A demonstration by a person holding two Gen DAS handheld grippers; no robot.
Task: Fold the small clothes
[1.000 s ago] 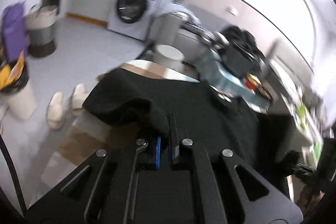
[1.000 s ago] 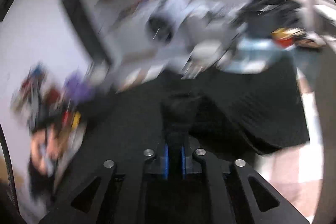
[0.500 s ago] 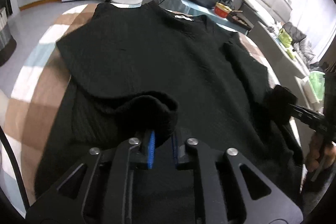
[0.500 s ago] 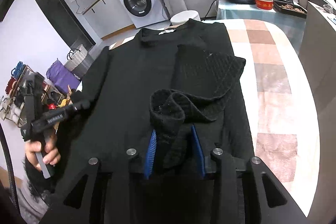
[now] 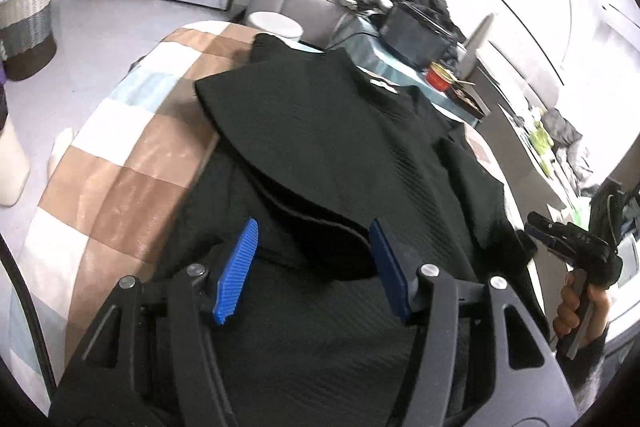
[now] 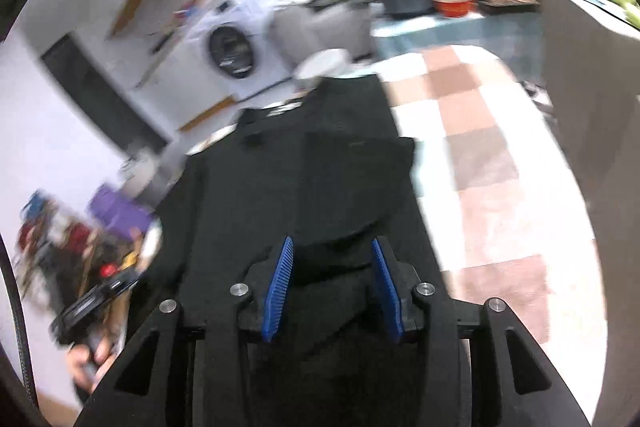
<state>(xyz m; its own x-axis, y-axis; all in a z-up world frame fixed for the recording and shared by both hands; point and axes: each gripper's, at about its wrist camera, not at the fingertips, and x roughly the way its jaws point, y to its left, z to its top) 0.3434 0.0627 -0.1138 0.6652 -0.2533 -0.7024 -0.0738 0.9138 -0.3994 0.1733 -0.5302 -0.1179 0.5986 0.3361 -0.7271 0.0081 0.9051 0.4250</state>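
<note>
**Caller:** Right, your left gripper [image 5: 312, 267] has its blue pads [image 5: 236, 271] spread wide, straddling the thick end of the left sleeve [image 5: 320, 247] without pinching it. Nothing clamped there.

**Analyst:** Same story on your other side. Your right gripper [image 6: 332, 287] is parted too, pads either side of the rolled right cuff [image 6: 332, 255], and the cloth sits loose between them. Bit of blur in that view, but the gap is plain.

**Caller:** So where's the garment?

**Analyst:** Your black sweater [image 5: 340, 131] lies flat on the checked tablecloth [image 5: 132, 155], collar at the far end, hem towards you. Both sleeves lie doubled inward over the body. I'd say that's why you're parked where you are: each cuff laid on the torso, ready for the next fold.

**Caller:** Edges?

**Analyst:** On your left the sleeve fold overhangs the body edge slightly, with bare cloth of the table beyond it, then the table rim and floor. On your right there's a wide strip of checked surface free beside the sweater.

**Caller:** Room to work, then?

**Analyst:** Plenty sideways. The far end is tighter: a white stool [image 5: 276, 25] and a cluttered side table [image 5: 384, 67] sit just past the collar. I'd judge lifting the hem forward keeps you clear of them.
</note>
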